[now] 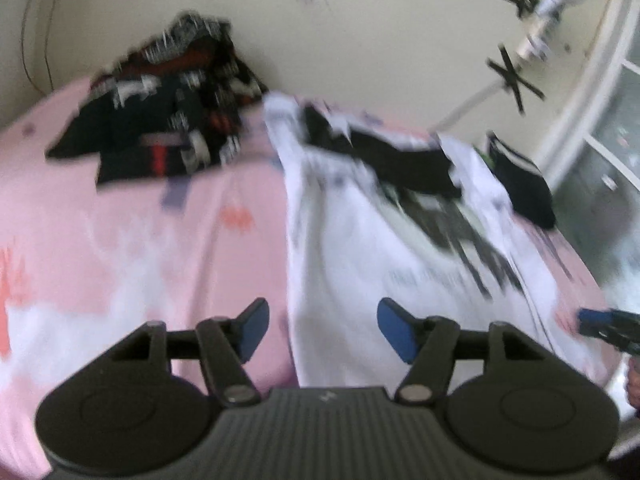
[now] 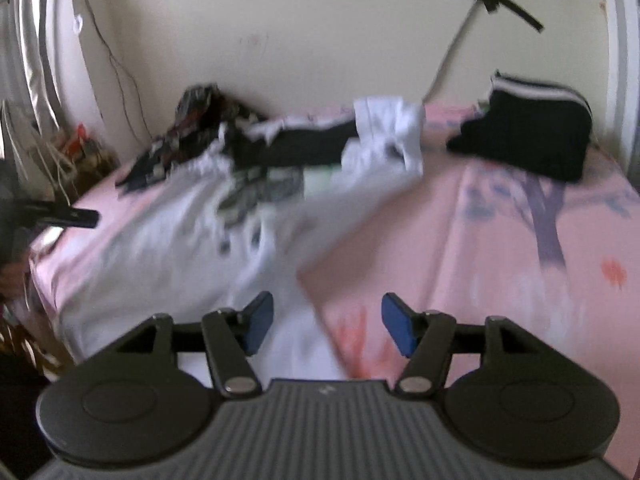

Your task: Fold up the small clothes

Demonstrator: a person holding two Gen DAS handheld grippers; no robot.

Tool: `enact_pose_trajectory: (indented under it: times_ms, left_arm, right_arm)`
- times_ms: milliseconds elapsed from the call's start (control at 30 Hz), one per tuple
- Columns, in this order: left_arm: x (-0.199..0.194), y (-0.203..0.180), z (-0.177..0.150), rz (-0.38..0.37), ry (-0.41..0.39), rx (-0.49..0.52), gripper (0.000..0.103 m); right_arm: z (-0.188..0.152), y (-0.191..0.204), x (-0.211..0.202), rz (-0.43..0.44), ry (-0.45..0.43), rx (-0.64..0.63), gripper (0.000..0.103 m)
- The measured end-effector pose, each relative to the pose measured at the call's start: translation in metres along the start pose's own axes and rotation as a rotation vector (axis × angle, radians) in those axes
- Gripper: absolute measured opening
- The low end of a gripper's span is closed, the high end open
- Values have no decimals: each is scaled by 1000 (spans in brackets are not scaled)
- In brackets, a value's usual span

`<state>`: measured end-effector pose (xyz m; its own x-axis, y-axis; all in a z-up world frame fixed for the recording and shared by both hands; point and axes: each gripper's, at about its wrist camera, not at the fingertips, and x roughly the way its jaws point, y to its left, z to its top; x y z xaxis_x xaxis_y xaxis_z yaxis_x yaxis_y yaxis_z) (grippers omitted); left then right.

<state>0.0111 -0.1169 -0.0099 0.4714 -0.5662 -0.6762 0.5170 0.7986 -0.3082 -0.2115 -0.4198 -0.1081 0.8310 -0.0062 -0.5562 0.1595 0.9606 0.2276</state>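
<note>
Both the left gripper (image 1: 322, 330) and right gripper (image 2: 327, 328) hover with jaws wide and empty over the white T-shirt's (image 1: 360, 256) near hem, so gripping it looks next.

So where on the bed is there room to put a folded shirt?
Bare pink sheet lies between the white shirt and the folded black garment, in front of the right gripper. More bare sheet lies left of the shirt, below the dark patterned pile, ahead of the left gripper. The middle and back are crowded with clothes.

A cream wall (image 1: 360, 32) rises behind the pink printed bedsheet (image 2: 500, 248), beside a white-framed window (image 1: 612, 128).
</note>
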Motion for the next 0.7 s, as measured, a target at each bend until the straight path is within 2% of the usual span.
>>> enact_pose_trajectory:
  times_ms: [67, 133, 233, 267, 300, 333, 433, 500, 567, 600, 633, 667, 700]
  left_arm:
    - [-5, -7, -16, 2, 26, 19, 61]
    - [-9, -12, -30, 14, 39, 40, 61]
    - [-18, -20, -45, 13, 37, 56, 61]
    - [-21, -22, -49, 10, 34, 55, 61]
    - [-23, -23, -52, 10, 31, 53, 61]
    - [-25, -26, -54, 13, 26, 52, 61]
    - [-34, -30, -63, 31, 10, 51, 61]
    - [-43, -31, -69, 36, -1, 46, 61]
    - [-51, -30, -76, 41, -4, 40, 62]
    - [-53, -30, -79, 43, -2, 38, 63]
    - [-55, -29, -81, 43, 1, 35, 67]
    - [-55, -28, -84, 40, 7, 31, 71]
    - [-55, -28, -86, 39, 13, 26, 74]
  right_arm:
    - [-13, 2, 1, 1, 15, 5, 57]
    - [-22, 11, -1, 7, -6, -27, 55]
    - [-31, 28, -3, -18, -11, -96, 37]
    - [-34, 31, -4, -38, -16, -112, 23]
    - [-37, 33, -6, -60, -17, -116, 3]
    - [-38, 34, -9, -72, -20, -105, 0]
    - [-39, 30, -40, -144, -97, -66, 0]
    - [-42, 21, -71, -135, -133, -13, 0]
    - [-49, 16, -93, -150, -118, -16, 0]
    - [-52, 16, -99, -201, -119, -39, 8]
    - [-54, 16, -101, -276, -130, -73, 22]
    - [-55, 18, -101, -353, -150, -107, 50]
    - [-54, 20, -98, -412, -165, -145, 51]
